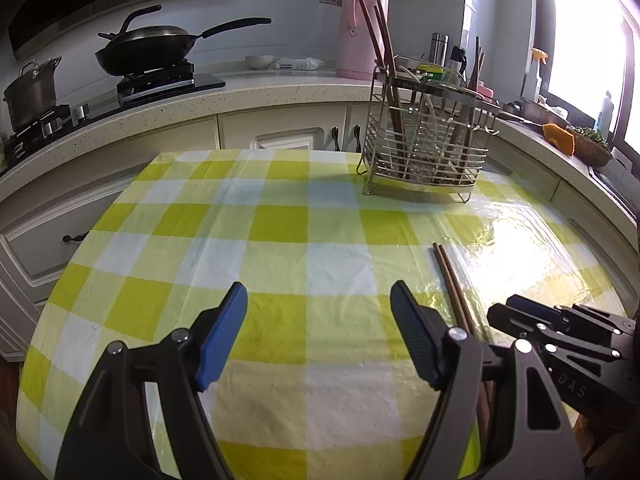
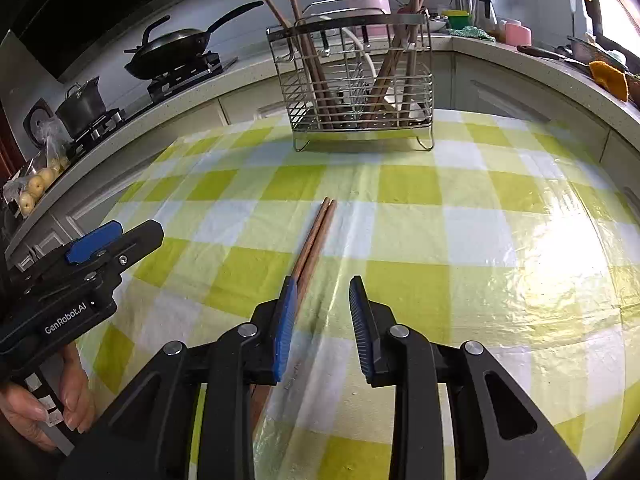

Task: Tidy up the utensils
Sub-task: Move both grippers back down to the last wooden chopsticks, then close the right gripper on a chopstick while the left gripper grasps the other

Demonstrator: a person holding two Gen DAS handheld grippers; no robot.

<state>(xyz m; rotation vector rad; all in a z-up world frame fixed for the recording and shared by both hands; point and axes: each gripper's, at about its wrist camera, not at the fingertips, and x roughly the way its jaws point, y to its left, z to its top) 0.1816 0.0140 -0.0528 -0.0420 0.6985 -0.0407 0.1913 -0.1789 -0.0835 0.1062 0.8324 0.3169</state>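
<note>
A pair of brown chopsticks (image 2: 316,236) lies side by side on the green-and-white checked tablecloth (image 2: 420,220). My right gripper (image 2: 323,282) hovers over their near half, open. The chopsticks run under its left finger (image 2: 286,320), and only cloth shows between the pads. My left gripper (image 1: 320,292) is open wide over bare cloth, to the left of the chopsticks (image 1: 450,276). The right gripper (image 1: 516,308) shows beside it. A wire utensil rack (image 2: 360,92) stands at the table's far side, holding several chopsticks and a white spoon.
Behind the table (image 1: 280,220) runs a counter (image 1: 240,92) with a wok (image 1: 148,52) on the stove, a pot (image 1: 30,92) and a pink thermos (image 1: 362,24). A hand (image 2: 36,412) holds the left gripper (image 2: 136,236). A bag of fruit (image 2: 36,184) sits at the left.
</note>
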